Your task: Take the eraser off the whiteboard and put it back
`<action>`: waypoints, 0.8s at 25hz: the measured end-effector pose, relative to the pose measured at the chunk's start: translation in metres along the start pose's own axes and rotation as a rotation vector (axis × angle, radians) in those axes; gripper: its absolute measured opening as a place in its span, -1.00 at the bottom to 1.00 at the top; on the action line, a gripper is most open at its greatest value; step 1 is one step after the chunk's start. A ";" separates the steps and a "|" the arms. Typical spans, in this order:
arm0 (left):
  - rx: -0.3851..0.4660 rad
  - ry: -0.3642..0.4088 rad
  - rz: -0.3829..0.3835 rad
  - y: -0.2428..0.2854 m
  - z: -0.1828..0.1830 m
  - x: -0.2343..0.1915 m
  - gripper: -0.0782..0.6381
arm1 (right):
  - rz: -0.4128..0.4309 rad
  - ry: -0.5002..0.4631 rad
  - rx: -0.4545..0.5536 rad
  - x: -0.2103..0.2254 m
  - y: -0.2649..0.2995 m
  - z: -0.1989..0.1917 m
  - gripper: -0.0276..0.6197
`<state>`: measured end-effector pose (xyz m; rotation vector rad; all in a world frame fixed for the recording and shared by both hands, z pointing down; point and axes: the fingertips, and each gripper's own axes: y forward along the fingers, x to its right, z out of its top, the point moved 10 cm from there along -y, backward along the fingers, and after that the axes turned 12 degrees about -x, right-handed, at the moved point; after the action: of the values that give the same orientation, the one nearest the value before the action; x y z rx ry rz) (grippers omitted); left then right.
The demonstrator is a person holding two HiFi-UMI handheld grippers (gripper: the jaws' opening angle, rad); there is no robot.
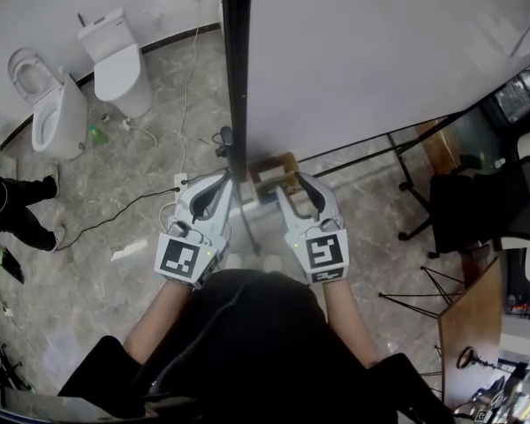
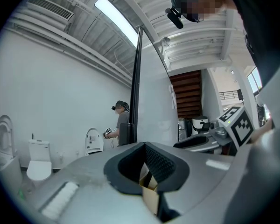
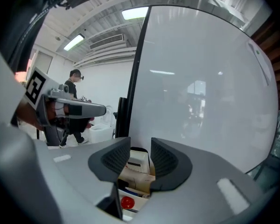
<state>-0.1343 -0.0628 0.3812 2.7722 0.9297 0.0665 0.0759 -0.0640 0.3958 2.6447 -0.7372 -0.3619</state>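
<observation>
Both forearms are stretched forward from the body, side by side. The left hand-held gripper (image 1: 210, 188) is held level by the black post (image 1: 236, 78) of the whiteboard (image 1: 380, 60); its jaws are parted slightly and nothing is gripped. A cardboard box (image 1: 274, 162) is seen just ahead, between the two. The right hand-held gripper (image 1: 293, 184) is tipped slightly down beside the board face, jaws apart and empty. A pale item (image 1: 524, 31), possibly the eraser, is stuck near the whiteboard's far right edge, well apart from both.
</observation>
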 end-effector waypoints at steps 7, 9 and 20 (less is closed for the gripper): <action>0.010 0.008 0.022 0.004 0.006 0.008 -0.77 | 0.055 0.082 0.084 0.010 -0.022 0.004 -0.88; 0.015 0.007 0.028 0.006 0.008 0.009 -0.77 | 0.094 0.108 0.123 0.012 -0.025 0.004 -0.88; 0.017 0.011 0.036 0.009 0.014 0.012 -0.77 | 0.122 0.145 0.196 0.024 -0.046 0.012 -0.89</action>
<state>-0.1176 -0.0653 0.3692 2.8068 0.8868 0.0797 0.1115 -0.0440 0.3624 2.7532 -0.9233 -0.0661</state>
